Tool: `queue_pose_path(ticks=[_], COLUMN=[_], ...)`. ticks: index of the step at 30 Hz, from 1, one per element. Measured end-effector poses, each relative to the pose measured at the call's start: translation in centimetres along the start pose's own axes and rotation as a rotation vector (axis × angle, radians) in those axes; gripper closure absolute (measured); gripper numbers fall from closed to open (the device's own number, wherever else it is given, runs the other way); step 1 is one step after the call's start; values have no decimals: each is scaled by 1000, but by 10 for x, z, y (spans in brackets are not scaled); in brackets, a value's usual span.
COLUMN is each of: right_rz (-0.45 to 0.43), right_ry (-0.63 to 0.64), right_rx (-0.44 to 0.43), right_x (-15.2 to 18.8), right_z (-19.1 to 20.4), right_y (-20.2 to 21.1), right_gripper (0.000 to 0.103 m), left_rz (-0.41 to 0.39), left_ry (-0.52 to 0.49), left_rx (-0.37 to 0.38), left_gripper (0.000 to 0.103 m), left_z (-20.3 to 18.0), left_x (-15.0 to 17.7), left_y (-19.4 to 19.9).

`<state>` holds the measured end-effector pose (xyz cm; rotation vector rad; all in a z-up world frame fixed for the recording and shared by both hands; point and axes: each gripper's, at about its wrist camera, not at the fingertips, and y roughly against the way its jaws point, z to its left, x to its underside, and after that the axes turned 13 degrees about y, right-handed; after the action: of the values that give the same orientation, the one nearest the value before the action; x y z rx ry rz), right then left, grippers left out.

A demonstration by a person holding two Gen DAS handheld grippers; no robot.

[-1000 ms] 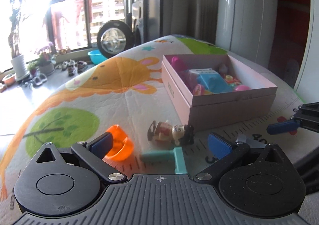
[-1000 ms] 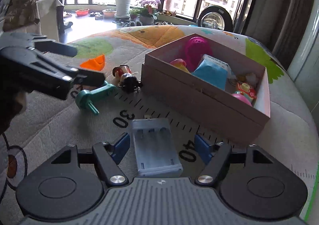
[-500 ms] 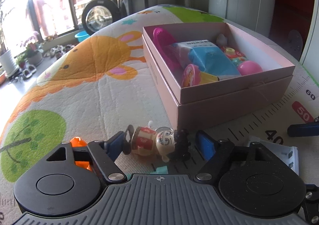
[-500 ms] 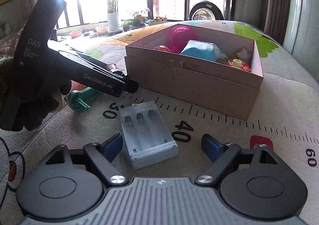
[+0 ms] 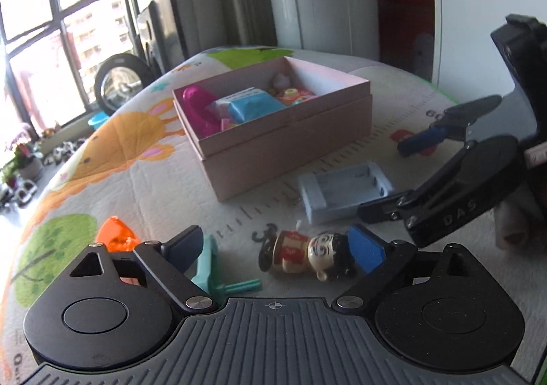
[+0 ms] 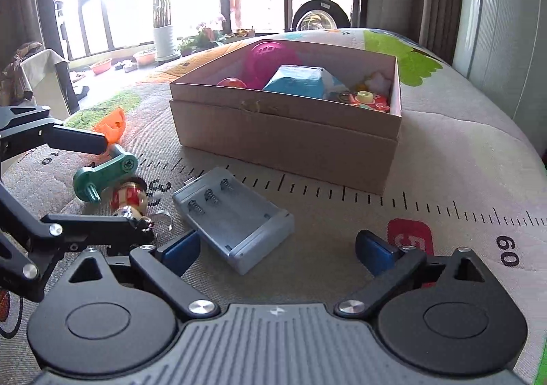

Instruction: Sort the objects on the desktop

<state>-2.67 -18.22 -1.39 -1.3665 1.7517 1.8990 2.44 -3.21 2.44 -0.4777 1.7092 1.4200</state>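
Observation:
A small figurine [image 5: 307,255] in red with a black-haired head lies on the mat between the open fingers of my left gripper [image 5: 273,245]; it also shows in the right wrist view [image 6: 131,200]. A teal crank toy [image 5: 208,265] lies by the left finger. A grey battery holder [image 6: 232,217] lies just ahead of my open, empty right gripper [image 6: 277,248], nearer its left finger; the left wrist view shows it too [image 5: 342,193]. An orange toy piece [image 6: 111,122] lies further left. The pink box [image 6: 290,132] holds several toys.
The table carries a printed mat with a ruler scale [image 6: 444,210] and a red mark [image 6: 410,231]. The right gripper's body [image 5: 461,193] stands close to the left gripper's right side. Windows, plants and a curtain are behind.
My left gripper has swung left and pulled back, so the figurine lies between its fingers and the teal crank shows again. My right gripper has shifted right, so the battery holder sits nearer its left finger.

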Motion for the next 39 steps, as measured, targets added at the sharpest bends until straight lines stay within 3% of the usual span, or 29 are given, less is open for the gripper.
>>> queue_pose_path(ticks=[7, 8, 12, 15, 18, 23, 25, 26, 30, 36, 38, 39], right_rz=[26, 25, 20, 24, 29, 23, 14, 10, 16, 28, 31, 32], right_ry=[-9, -14, -36, -42, -19, 11, -31, -52, -41, -20, -12, -10], right_rx=[1, -2, -32, -33, -28, -43, -29, -27, -6, 16, 25, 27], right_x=[6, 8, 15, 18, 20, 28, 29, 30, 29, 28, 28, 28], right_z=[-1, -3, -5, -3, 2, -2, -8, -11, -8, -4, -2, -1], right_y=[4, 6, 14, 17, 21, 29, 31, 31, 29, 27, 27, 27], right_gripper=[0, 0, 0, 0, 0, 0, 0, 0, 0, 0, 0, 0], left_rz=[-4, -10, 3, 22, 39, 102, 83, 59, 41, 86, 92, 96], left_ry=[27, 40, 61, 51, 102, 119, 118, 110, 117, 217, 213, 214], left_rx=[-151, -135, 56, 58, 35, 322, 378, 355, 125, 54, 30, 23], left_gripper=[6, 6, 3, 3, 3, 3, 2, 2, 2, 2, 11, 22], left_z=[34, 37, 31, 17, 12, 3, 2, 1, 0, 1, -1, 0], left_x=[-1, -2, -3, -2, -7, -5, -3, -3, -6, -10, -9, -8], left_y=[3, 7, 18, 4, -14, -7, 0, 2, -10, -28, -30, -30])
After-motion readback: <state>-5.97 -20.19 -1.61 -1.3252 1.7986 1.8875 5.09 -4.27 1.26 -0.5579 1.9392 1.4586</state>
